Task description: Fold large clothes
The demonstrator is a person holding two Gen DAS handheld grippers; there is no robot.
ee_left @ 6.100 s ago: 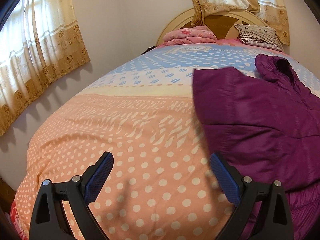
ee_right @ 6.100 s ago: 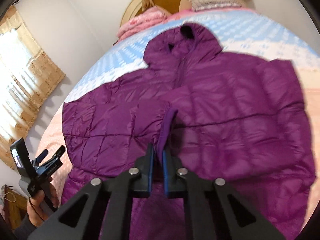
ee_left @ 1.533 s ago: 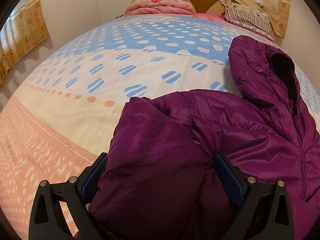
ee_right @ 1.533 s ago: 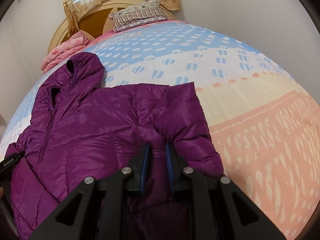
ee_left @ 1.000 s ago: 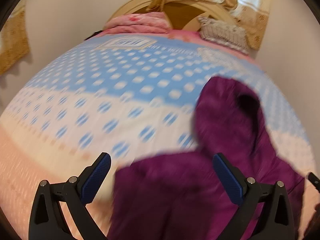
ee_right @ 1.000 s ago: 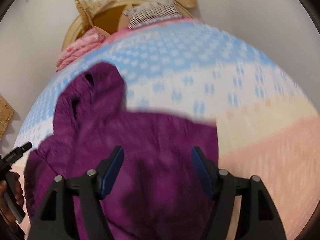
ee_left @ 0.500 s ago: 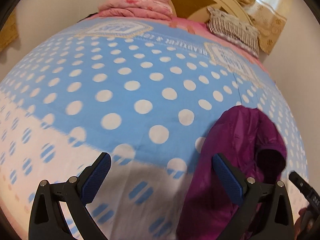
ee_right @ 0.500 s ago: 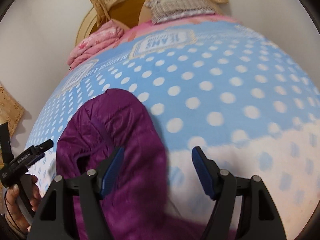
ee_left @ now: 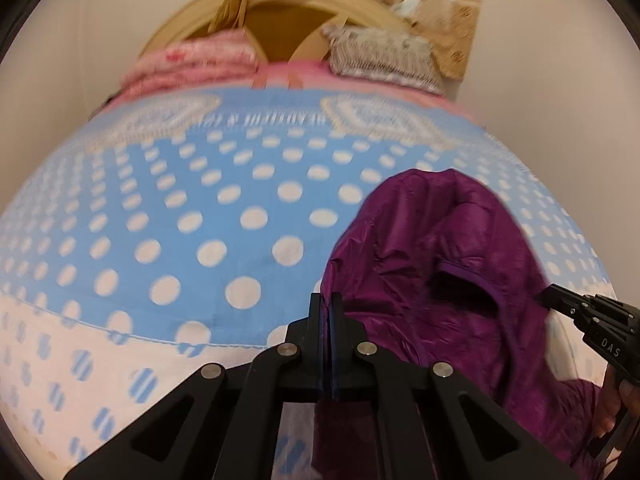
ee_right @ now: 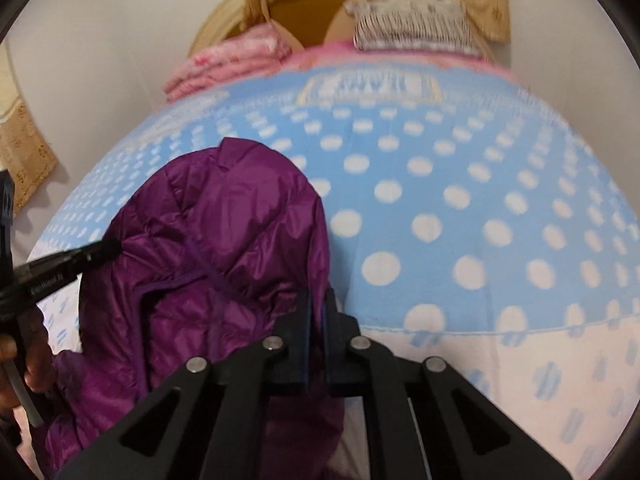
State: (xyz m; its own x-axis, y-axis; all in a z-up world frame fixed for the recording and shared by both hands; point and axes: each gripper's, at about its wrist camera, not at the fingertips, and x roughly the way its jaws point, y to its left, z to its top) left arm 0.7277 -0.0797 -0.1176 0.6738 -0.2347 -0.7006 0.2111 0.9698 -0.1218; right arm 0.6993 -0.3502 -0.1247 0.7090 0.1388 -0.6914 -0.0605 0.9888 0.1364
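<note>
1. The left gripper (ee_left: 331, 312), a black two-finger tool with blue pads, has just been closing and now stands clenched on the left edge of the hood of the purple quilted puffer jacket (ee_left: 432, 264); a thin fold of the shiny fabric sits between the pads.
2. The right gripper (ee_right: 318, 308) has likewise just been closing, and its pads pinch the right edge of the same hood, with purple cloth running down between and below them.
3. The jacket lies on the bed, its hood spread just ahead of and between the two sets of fingers, its body trailing back beneath them.
4. It looks light, soft and puffy, and its nylon-like shell is probably slippery. A pinch on a seam or on the bound rim of the hood opening should hold better than one on a smooth padded panel, which may slide out.
5. Being limp, it will likely sag between the two holds, so both edges should travel together.
6. Beyond the fingertips stretches the blue quilt with white dots (ee_left: 240, 216), then the folded pink blanket (ee_right: 232, 60) and the patterned pillow (ee_left: 384, 56) against the wooden headboard (ee_left: 280, 20).
</note>
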